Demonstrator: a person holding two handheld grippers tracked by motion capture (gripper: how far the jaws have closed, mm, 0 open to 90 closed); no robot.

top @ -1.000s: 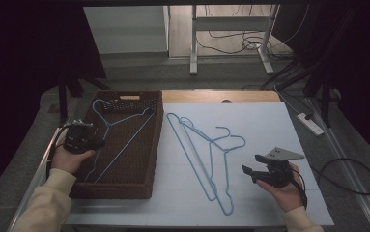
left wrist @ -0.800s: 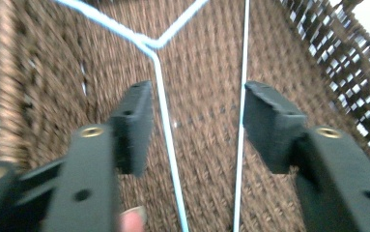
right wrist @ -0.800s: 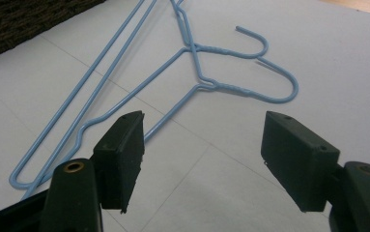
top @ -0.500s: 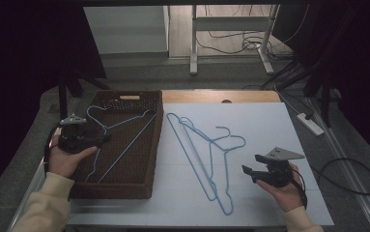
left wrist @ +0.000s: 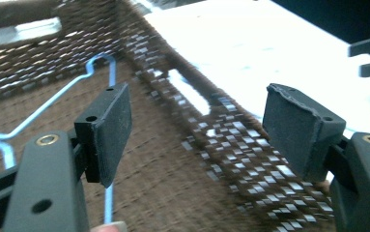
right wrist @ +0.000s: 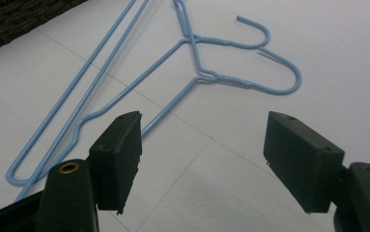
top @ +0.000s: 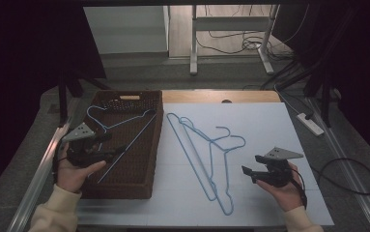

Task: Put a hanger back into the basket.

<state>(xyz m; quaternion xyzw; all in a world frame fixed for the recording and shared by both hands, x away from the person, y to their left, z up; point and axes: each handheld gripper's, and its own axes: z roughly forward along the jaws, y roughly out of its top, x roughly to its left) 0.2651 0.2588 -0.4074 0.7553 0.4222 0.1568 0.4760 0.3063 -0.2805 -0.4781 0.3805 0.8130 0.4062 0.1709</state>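
A brown wicker basket (top: 156, 159) stands at the table's left, with one blue wire hanger (top: 134, 139) lying inside it. My left gripper (top: 112, 145) hovers open over the basket's near left part, nothing between its jaws. In the left gripper view the gripper (left wrist: 197, 125) looks along the basket floor, with the hanger (left wrist: 57, 98) just past its left jaw. Two more blue hangers (top: 220, 144) lie overlapped on the white mat. My right gripper (top: 251, 164) stands open and holds nothing to their right; in the right gripper view its jaws point at the hangers' necks (right wrist: 221, 79).
The white mat (top: 269, 125) covers most of the table, bare on its right half. The basket's woven wall (left wrist: 231, 145) rises between my left gripper and the mat. A power strip (top: 310, 123) and cables lie beyond the right edge. Table legs stand on the floor behind.
My left hand has shifted a little toward the near side and turned, with its jaws now pointing right over the basket. The hanger in the basket shifted slightly. The right gripper has stayed put.
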